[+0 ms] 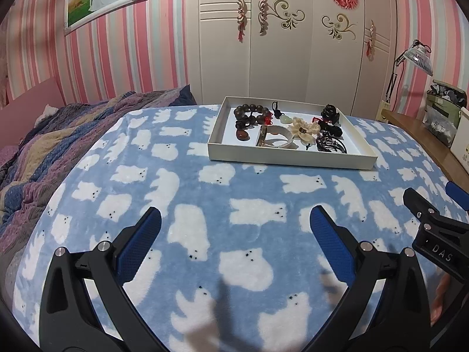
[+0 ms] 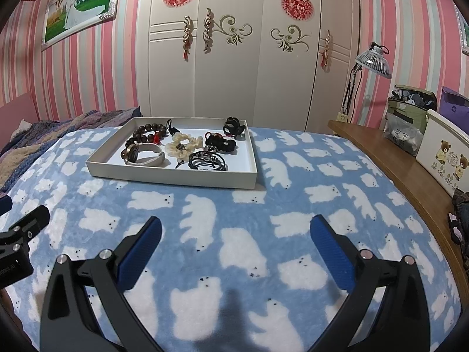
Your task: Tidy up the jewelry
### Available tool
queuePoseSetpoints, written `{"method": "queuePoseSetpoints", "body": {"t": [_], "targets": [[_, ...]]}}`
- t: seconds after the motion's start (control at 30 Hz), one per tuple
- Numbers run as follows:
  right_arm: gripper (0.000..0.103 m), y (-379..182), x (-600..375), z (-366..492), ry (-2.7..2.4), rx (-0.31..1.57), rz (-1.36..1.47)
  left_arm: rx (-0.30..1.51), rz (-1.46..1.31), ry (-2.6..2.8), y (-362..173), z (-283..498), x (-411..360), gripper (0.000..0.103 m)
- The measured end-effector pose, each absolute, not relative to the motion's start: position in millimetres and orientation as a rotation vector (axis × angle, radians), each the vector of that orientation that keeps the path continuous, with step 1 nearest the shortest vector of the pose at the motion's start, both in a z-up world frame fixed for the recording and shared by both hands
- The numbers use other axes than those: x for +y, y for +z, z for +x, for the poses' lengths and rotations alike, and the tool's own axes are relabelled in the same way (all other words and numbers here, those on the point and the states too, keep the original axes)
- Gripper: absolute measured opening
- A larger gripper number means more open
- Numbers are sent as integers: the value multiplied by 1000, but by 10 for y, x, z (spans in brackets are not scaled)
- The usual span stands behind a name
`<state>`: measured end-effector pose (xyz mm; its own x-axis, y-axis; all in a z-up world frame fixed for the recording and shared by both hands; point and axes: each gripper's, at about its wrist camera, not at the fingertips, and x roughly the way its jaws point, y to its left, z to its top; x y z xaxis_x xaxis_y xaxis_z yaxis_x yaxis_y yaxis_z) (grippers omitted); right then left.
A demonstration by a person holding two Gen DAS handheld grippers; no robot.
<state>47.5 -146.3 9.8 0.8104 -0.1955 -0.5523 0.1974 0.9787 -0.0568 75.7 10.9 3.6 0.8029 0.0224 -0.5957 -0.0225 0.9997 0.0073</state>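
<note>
A white shallow tray [image 1: 290, 158] [image 2: 176, 179] lies on the blue bear-print blanket [image 1: 234, 234] [image 2: 249, 234]. In it are a dark bead bracelet [image 1: 252, 112] [image 2: 148, 133], a white bangle [image 1: 278, 140] [image 2: 149, 158], a cream scrunchie [image 1: 303, 130] [image 2: 183, 145], black hair ties [image 1: 331, 145] [image 2: 206, 160] and a black claw clip [image 1: 331, 113] [image 2: 233, 127]. My left gripper [image 1: 236, 214] is open and empty, well short of the tray. My right gripper [image 2: 236, 223] is open and empty too, beside the left one, and shows at the right edge of the left wrist view [image 1: 433, 228].
A rumpled striped quilt [image 1: 58, 146] lies at the left. A wooden ledge [image 2: 395, 170] along the right holds a lamp [image 2: 372, 61], a green bag [image 2: 407, 117] and a white box [image 2: 445, 155]. A white wardrobe [image 2: 234, 58] stands behind the bed.
</note>
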Motion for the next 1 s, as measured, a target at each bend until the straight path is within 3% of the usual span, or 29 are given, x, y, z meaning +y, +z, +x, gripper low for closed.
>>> {"method": "queuePoseSetpoints", "body": {"t": [1.0], "targets": [[101,89,-1438,474,-207,594,-10,633,3,37,35,750,122,100]]}}
